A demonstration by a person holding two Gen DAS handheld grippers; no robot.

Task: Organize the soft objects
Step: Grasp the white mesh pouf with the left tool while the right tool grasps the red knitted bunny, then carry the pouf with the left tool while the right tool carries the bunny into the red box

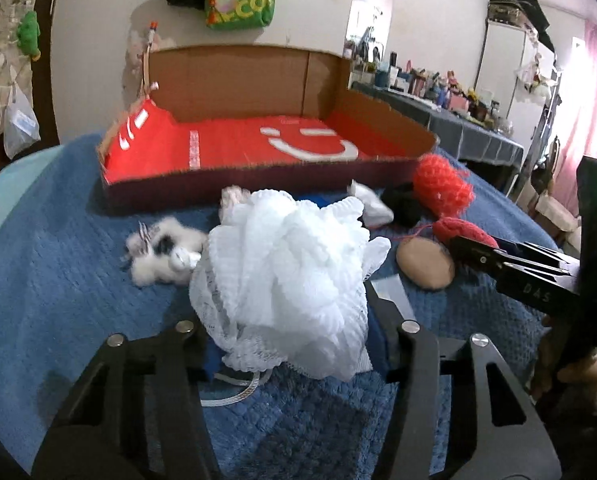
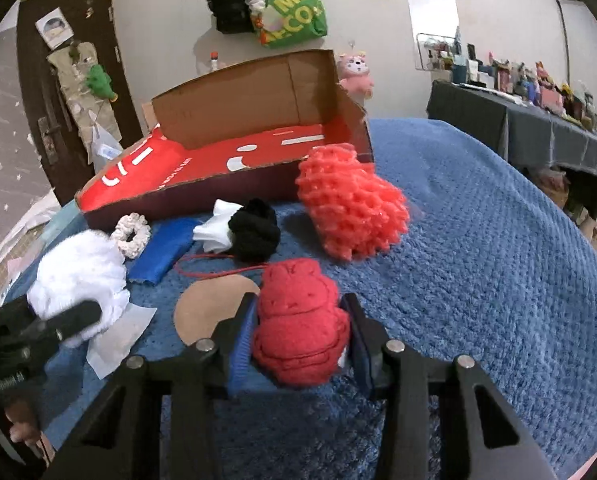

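Note:
My left gripper [image 1: 290, 320] is shut on a white mesh bath pouf [image 1: 286, 252], which bulges up between its black fingers over the blue blanket. In the right wrist view my right gripper [image 2: 302, 320] is shut on a red knitted piece [image 2: 298, 320], squeezed between the blue-padded fingers. A thin red string trails from that piece. Behind both stands a shallow cardboard box [image 1: 218, 188] with a red lining, and nothing lies in it. The right gripper's fingers [image 1: 478, 252] show from the side in the left wrist view, on the red knit [image 1: 458, 232].
On the blue blanket [image 2: 478, 260] lie an orange-red mesh sponge [image 2: 350, 208], a black soft item [image 2: 254, 232], a white cloth [image 2: 214, 228], a blue cloth [image 2: 166, 252], a pale scrunchie [image 2: 130, 234], a tan round pad [image 2: 210, 308] and a fluffy white toy [image 1: 162, 252].

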